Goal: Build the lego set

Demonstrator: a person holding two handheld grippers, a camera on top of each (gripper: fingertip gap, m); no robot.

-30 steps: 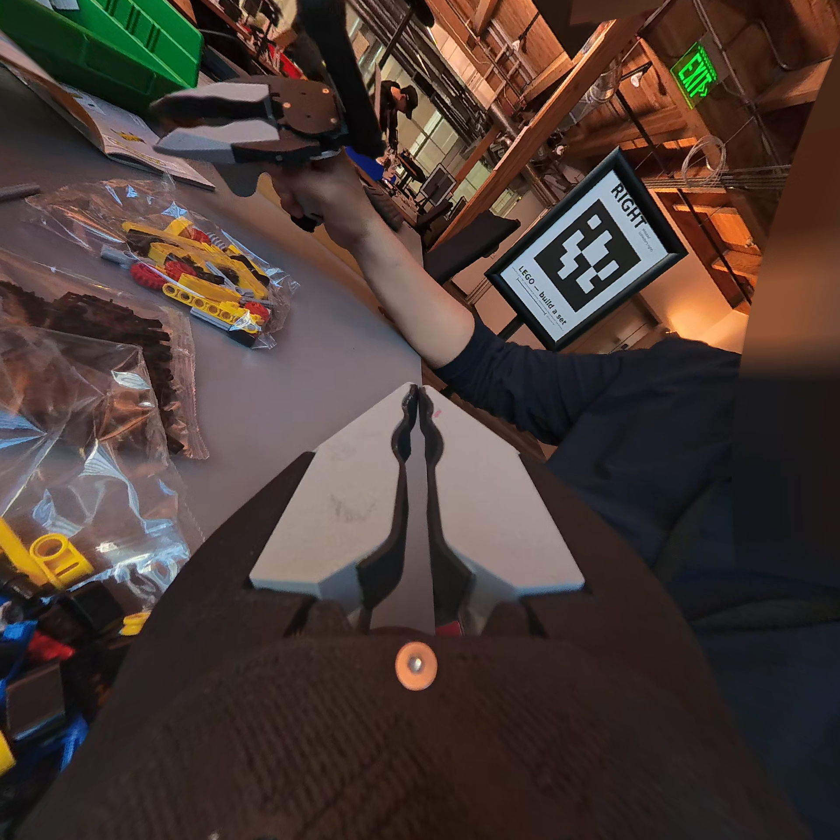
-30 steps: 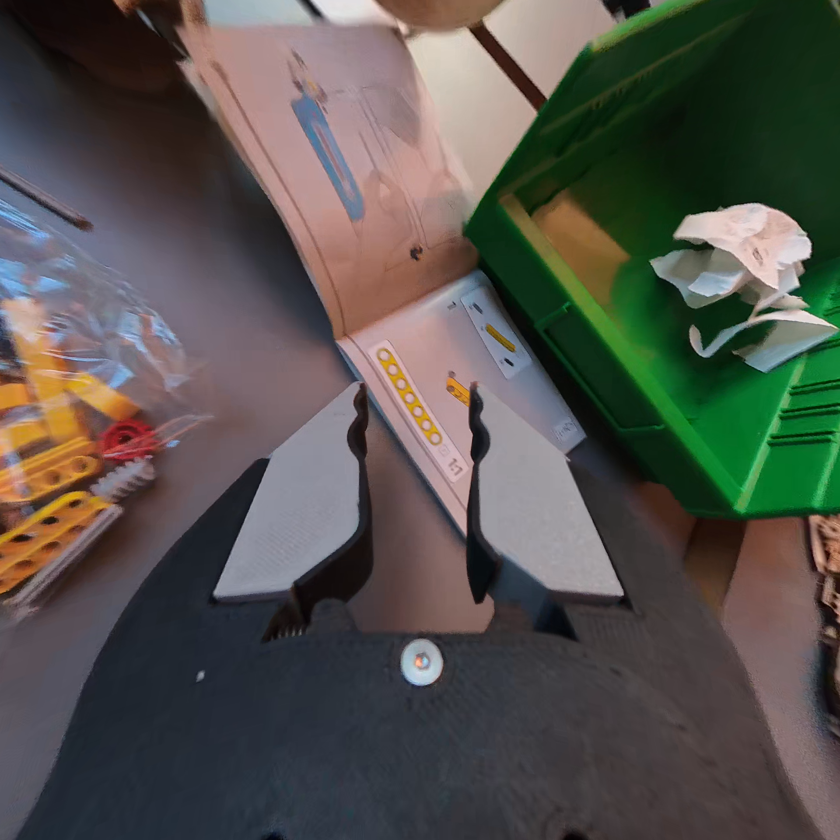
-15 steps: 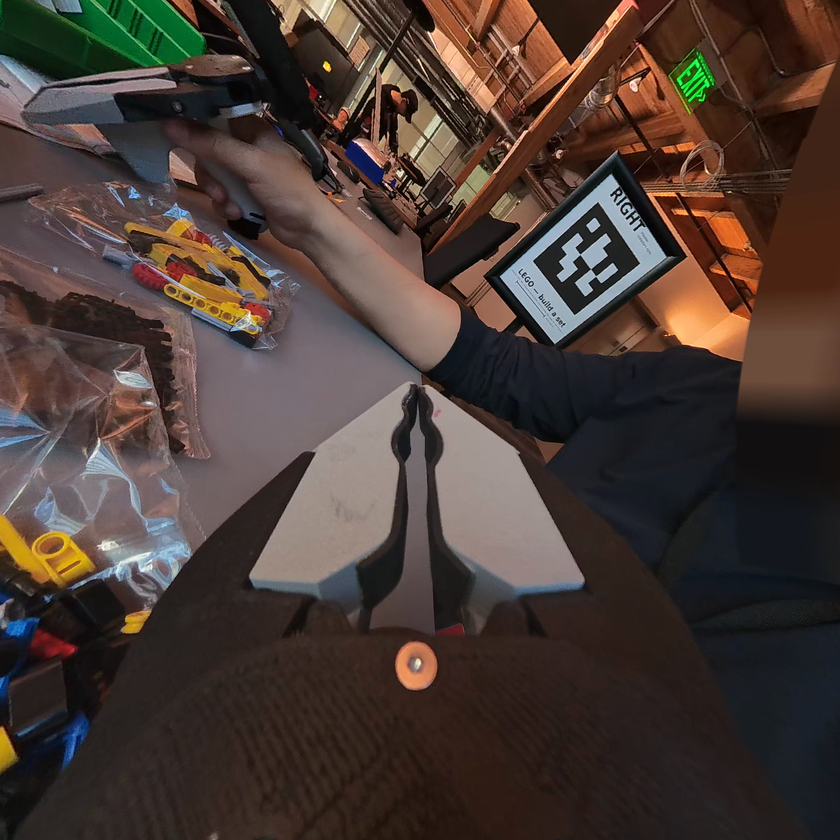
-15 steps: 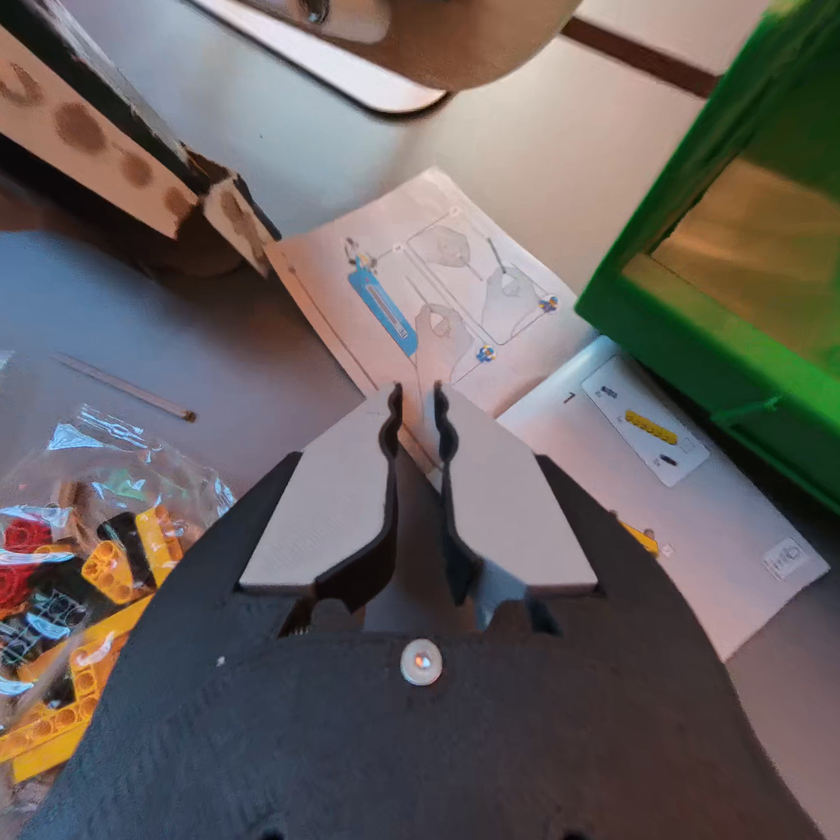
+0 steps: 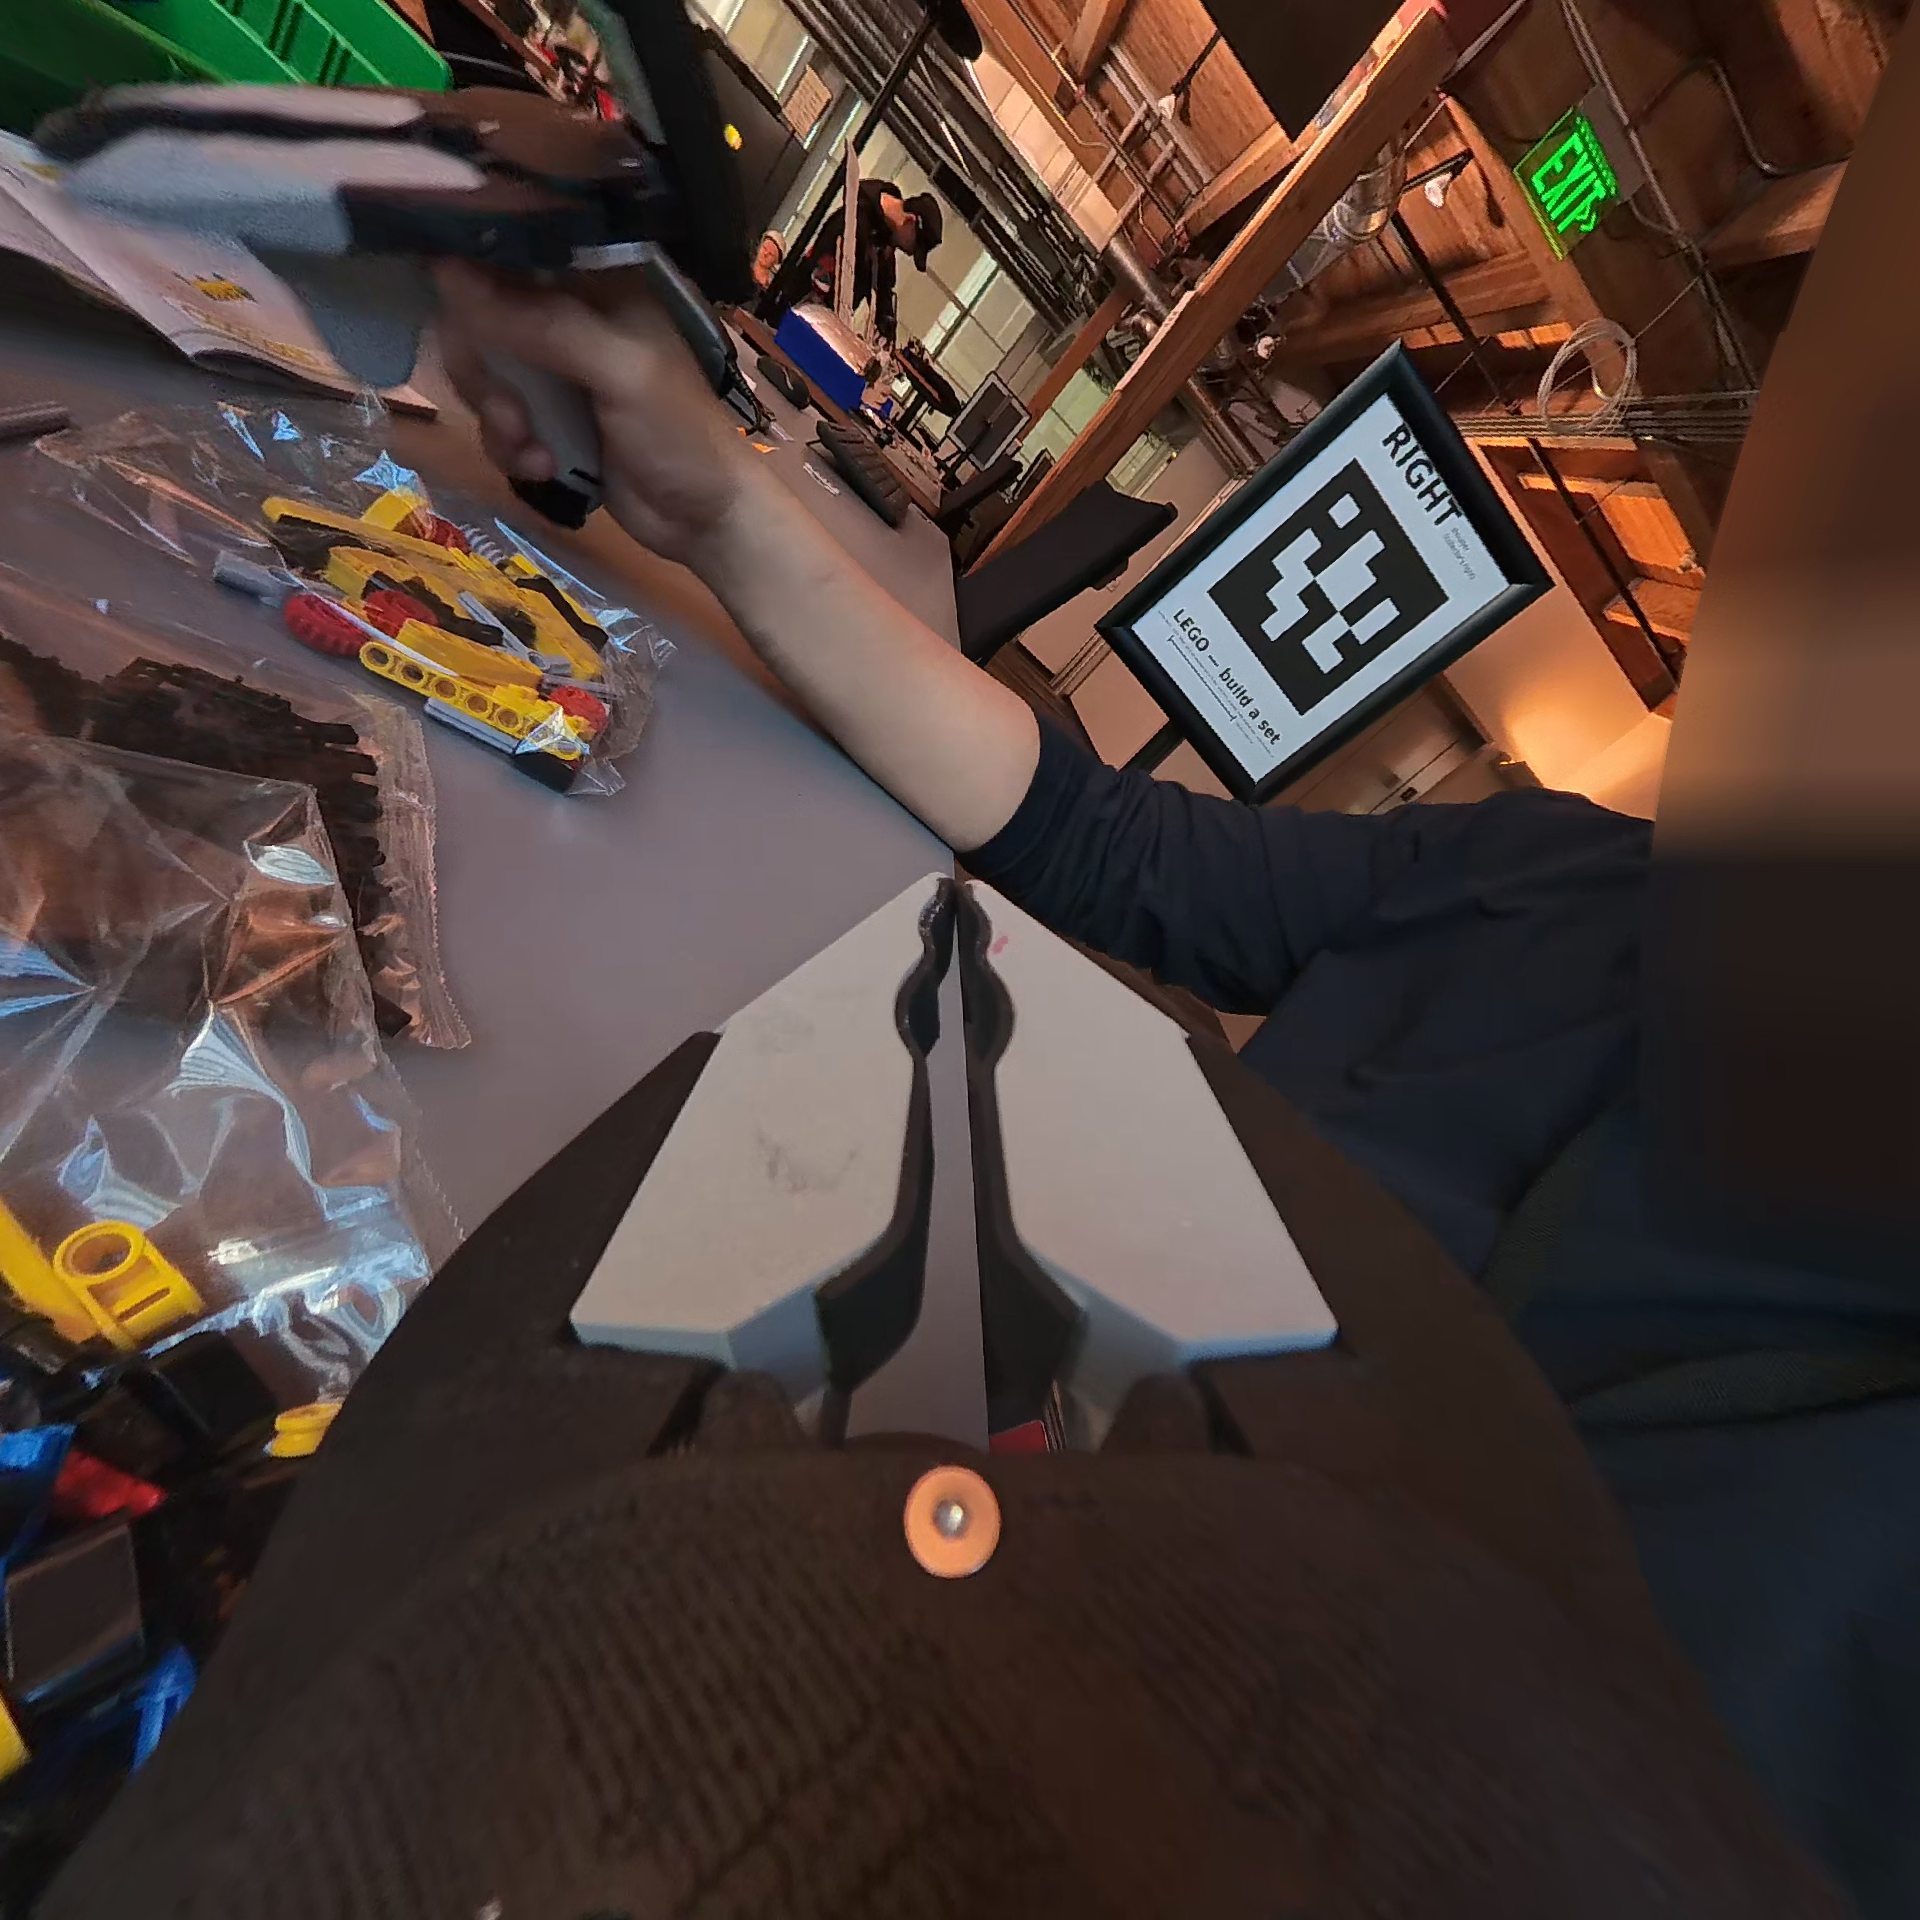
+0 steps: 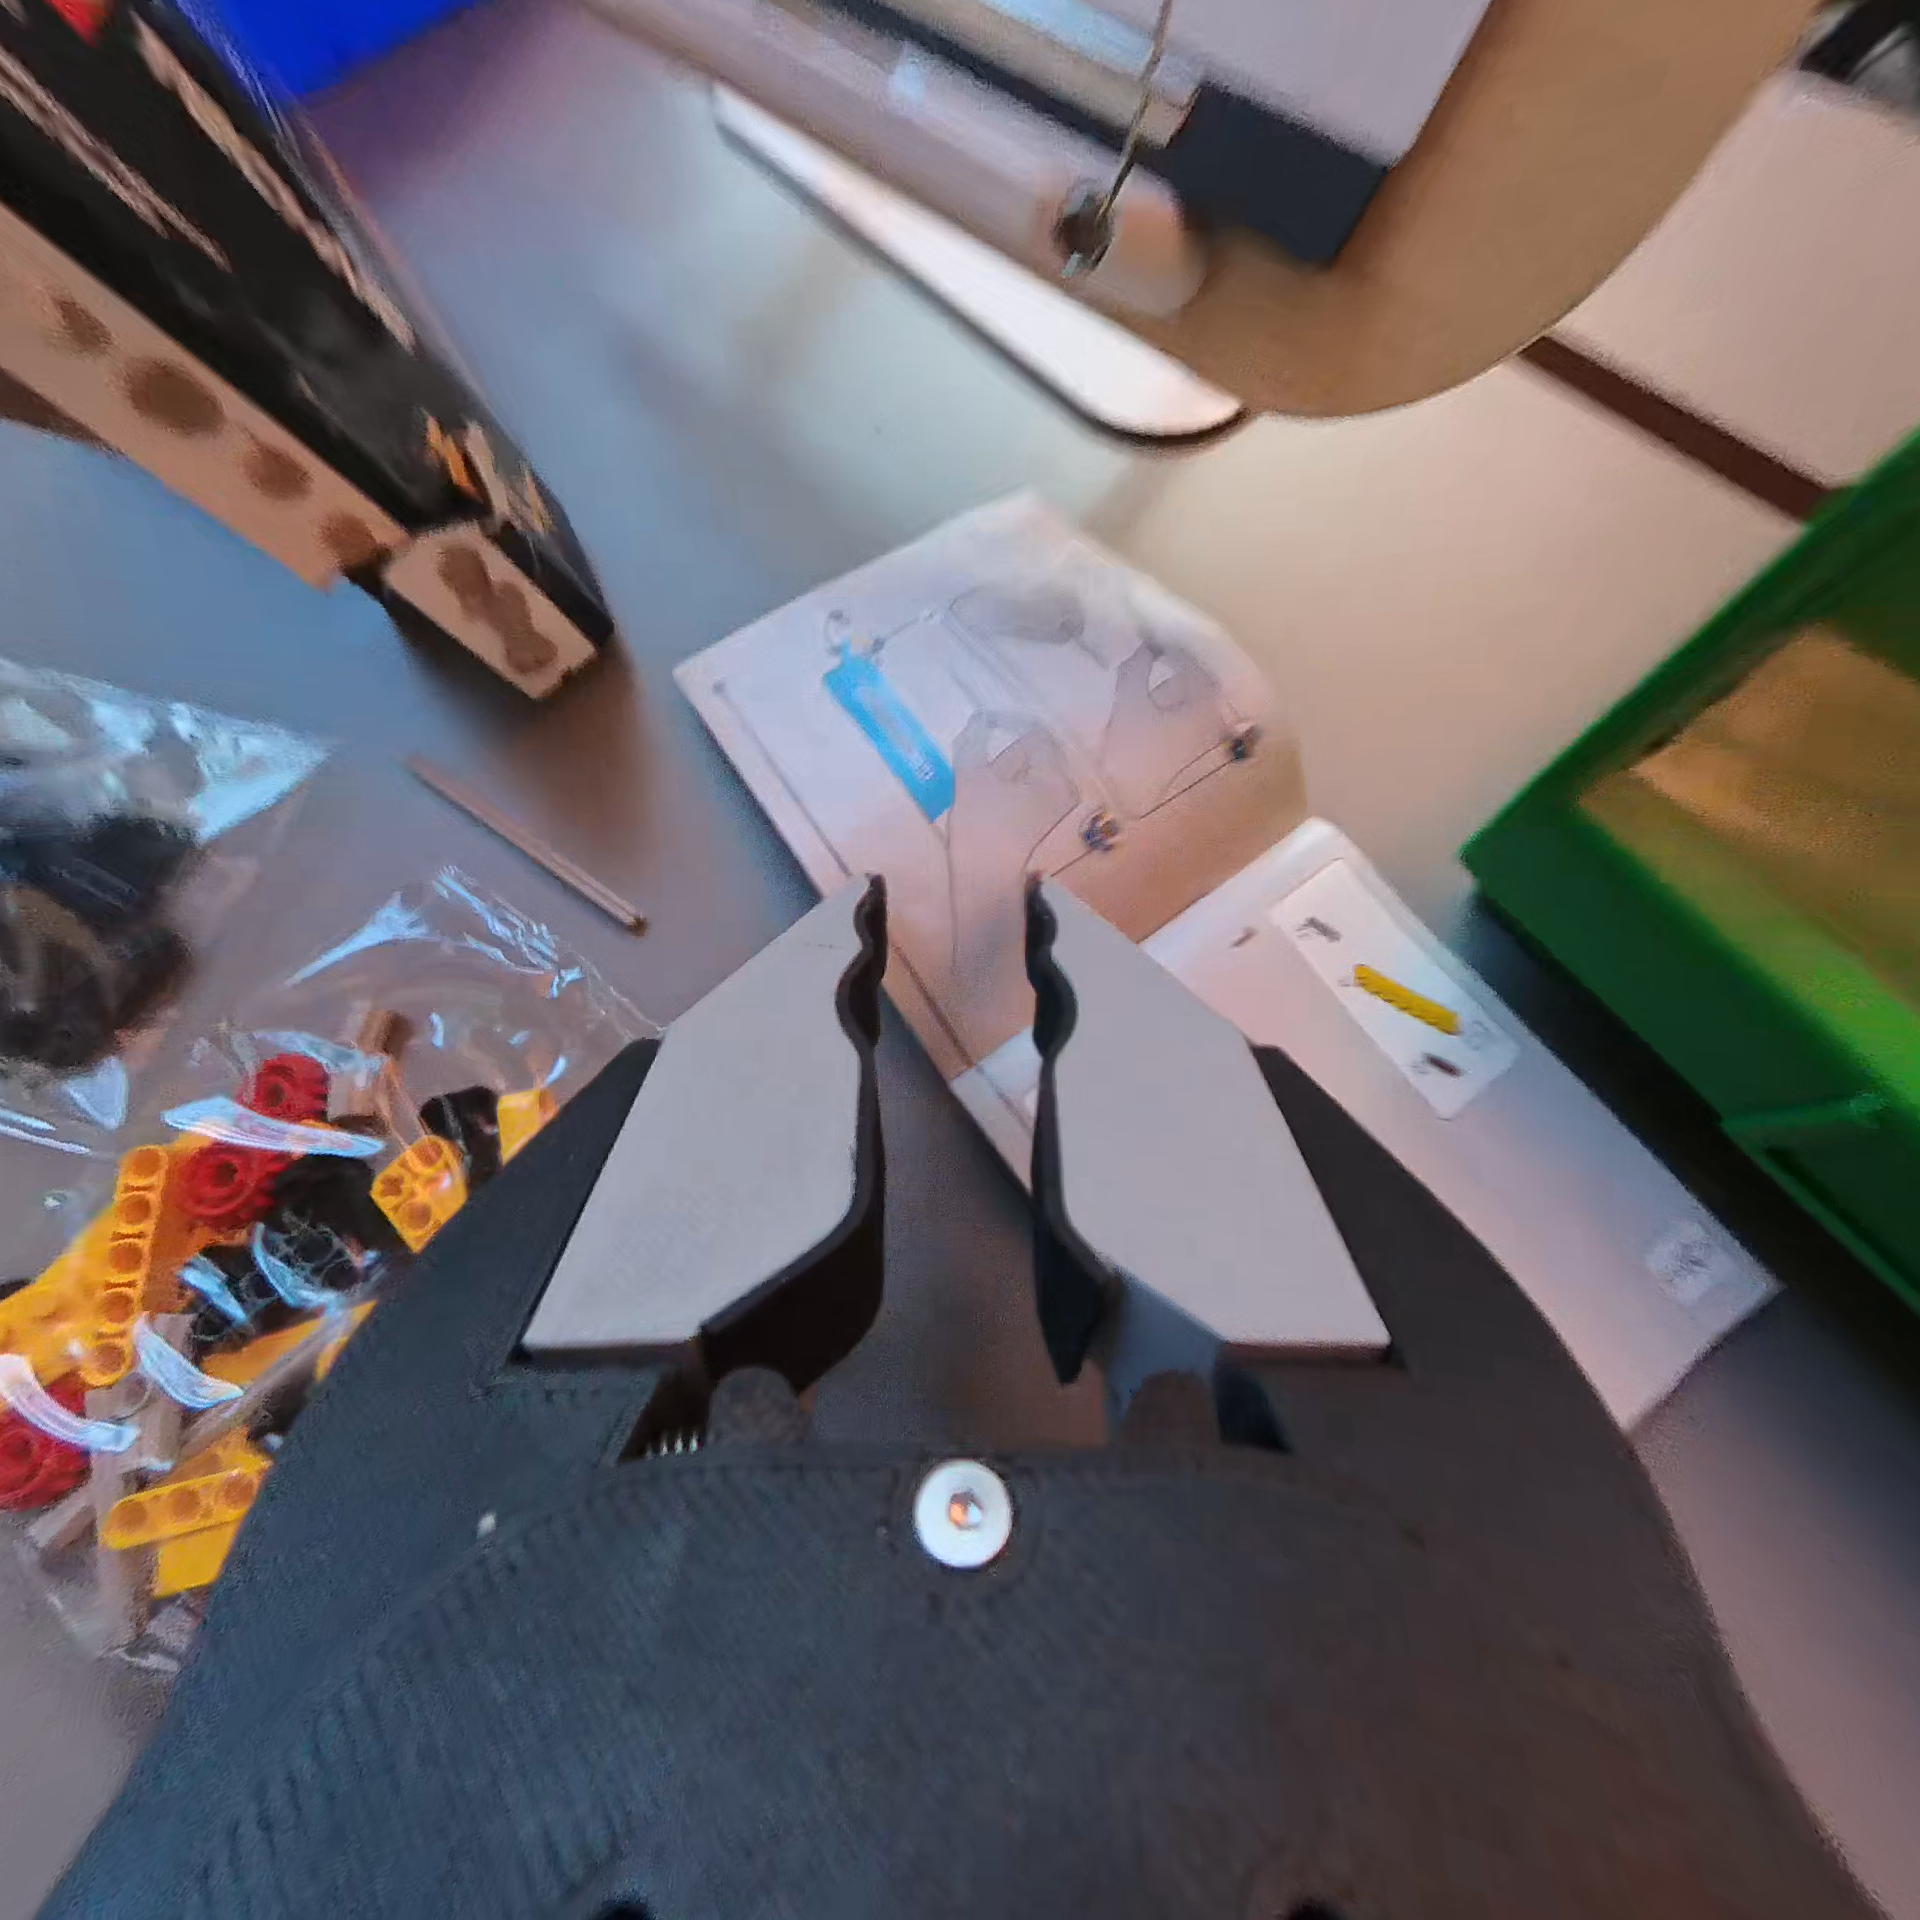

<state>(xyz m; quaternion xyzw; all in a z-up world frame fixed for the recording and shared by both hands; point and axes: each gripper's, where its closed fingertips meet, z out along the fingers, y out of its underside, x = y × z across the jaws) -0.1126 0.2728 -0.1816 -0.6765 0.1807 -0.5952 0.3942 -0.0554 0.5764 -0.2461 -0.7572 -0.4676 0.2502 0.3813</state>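
My left gripper (image 5: 954, 906) is shut and empty, held above the near edge of the grey table (image 5: 665, 894). My right gripper (image 6: 954, 896) is partly open and empty, above the open instruction booklet (image 6: 1039, 727). It also shows in the left wrist view (image 5: 260, 177), held in a hand at the top left. A clear bag of yellow and red Lego parts (image 6: 208, 1247) lies to the left of the right gripper and shows in the left wrist view too (image 5: 447, 623). A bag of dark pieces (image 5: 208, 748) and another clear bag (image 5: 125, 1268) lie near the left gripper.
A green bin (image 6: 1714, 883) stands right of the booklet. The set's box (image 6: 260, 364) stands at the back left. A thin grey rod (image 6: 530, 842) lies loose on the table. A framed marker sign (image 5: 1320, 582) stands beyond the table's edge.
The right gripper pulled back from the green bin toward the booklet and bags. Its jaws narrowed almost shut, then opened partway. The left gripper has not moved.
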